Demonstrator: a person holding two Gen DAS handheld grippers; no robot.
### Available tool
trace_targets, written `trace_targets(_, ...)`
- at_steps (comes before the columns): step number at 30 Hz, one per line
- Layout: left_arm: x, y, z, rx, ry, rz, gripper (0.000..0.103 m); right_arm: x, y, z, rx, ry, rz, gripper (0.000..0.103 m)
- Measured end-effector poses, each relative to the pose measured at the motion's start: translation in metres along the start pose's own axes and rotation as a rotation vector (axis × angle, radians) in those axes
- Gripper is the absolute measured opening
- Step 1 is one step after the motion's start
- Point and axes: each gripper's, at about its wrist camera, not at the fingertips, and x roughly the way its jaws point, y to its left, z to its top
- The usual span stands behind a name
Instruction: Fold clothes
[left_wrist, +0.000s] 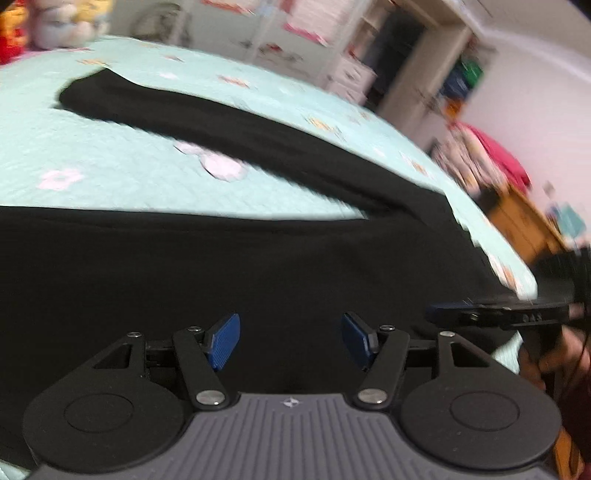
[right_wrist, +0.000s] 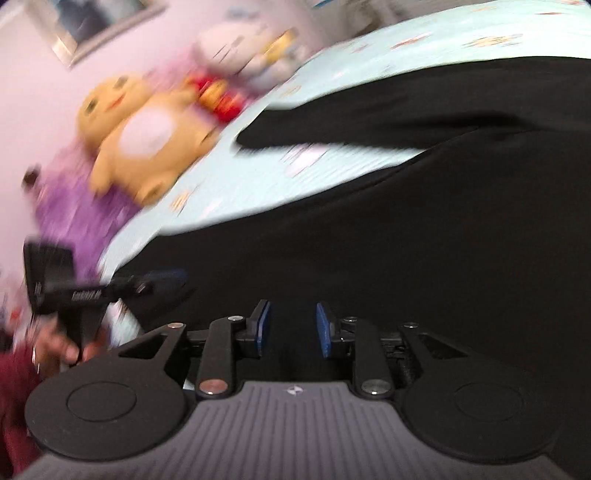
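A black long-sleeved garment (left_wrist: 236, 266) lies spread on a pale green bedspread (left_wrist: 92, 155), one sleeve (left_wrist: 155, 107) stretched toward the far left. My left gripper (left_wrist: 290, 339) hovers just over the garment's body, open, its blue pads (left_wrist: 223, 339) holding nothing. In the right wrist view the same garment (right_wrist: 424, 240) fills the right and middle, with a sleeve (right_wrist: 369, 122) reaching left. My right gripper (right_wrist: 293, 328) is low over the cloth, open with a narrower gap and nothing between its pads. Each view shows the other gripper at its edge, the right gripper (left_wrist: 502, 314) and the left gripper (right_wrist: 110, 288).
Plush toys (right_wrist: 147, 147) sit at the head of the bed against a pale wall. White shelving (left_wrist: 295, 40) and a wooden cabinet with a pink cloth (left_wrist: 509, 192) stand beyond the bed's far side. A hand and dark red sleeve (right_wrist: 22, 369) hold the left gripper's handle. Both views are motion-blurred.
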Motion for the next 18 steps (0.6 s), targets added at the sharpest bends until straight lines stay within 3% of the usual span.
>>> trace_targets(6, 0.023, 0.016, 0.014, 0.0, -0.007, 0.063, 0.063, 0.036, 0.031, -0.002, -0.123, 0.176, 0.061, 0.03)
trace_targets(10, 0.038, 0.027, 0.023, 0.0, -0.012, 0.105, 0.064, 0.058, 0.015, 0.026, -0.097, 0.198, 0.08, 0.03)
trace_targets(15, 0.057, 0.04, 0.034, -0.001, -0.018, 0.157, 0.064, 0.087, -0.005, 0.062, -0.026, 0.044, -0.054, 0.03)
trace_targets(18, 0.056, 0.053, 0.042, -0.1, -0.045, 0.167, 0.062, 0.093, -0.015, 0.074, 0.076, -0.072, -0.09, 0.03)
